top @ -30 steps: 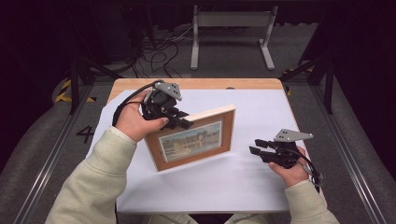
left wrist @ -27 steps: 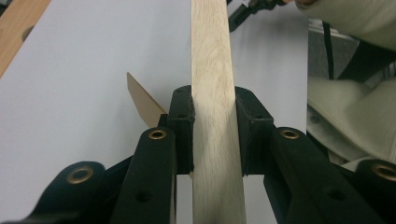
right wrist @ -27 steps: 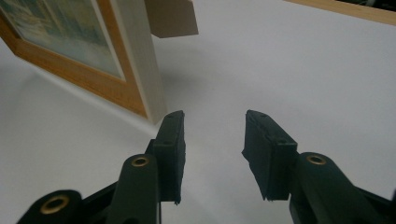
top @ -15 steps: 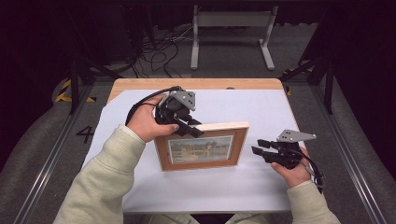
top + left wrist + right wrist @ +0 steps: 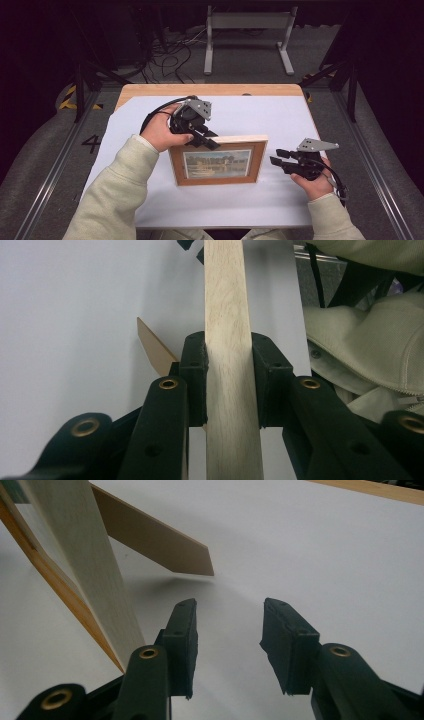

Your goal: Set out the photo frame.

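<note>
A wooden picture frame (image 5: 216,164) with a landscape print stands in the middle of the white-covered table (image 5: 280,120), its front toward the person. My left gripper (image 5: 204,140) is shut on the frame's pale top edge (image 5: 229,365) near its left corner, pads pressing both faces. The frame's back stand (image 5: 152,346) sticks out behind. My right gripper (image 5: 278,157) hovers open just right of the frame, nothing between its fingers. In the right gripper view (image 5: 227,640) the frame's side (image 5: 82,565) rises at left and the stand leg (image 5: 150,537) reaches out beyond the jaws.
The table's wooden rim (image 5: 210,90) shows past the white cover at the back. Beyond it stand a metal floor stand (image 5: 247,35) and loose cables (image 5: 170,55) on the dark floor. The person's sleeves (image 5: 112,200) come in from the bottom.
The frame has swung from a tilt to square with the table and sunk lower, carried right and down by my left gripper. The right gripper has stayed put.
</note>
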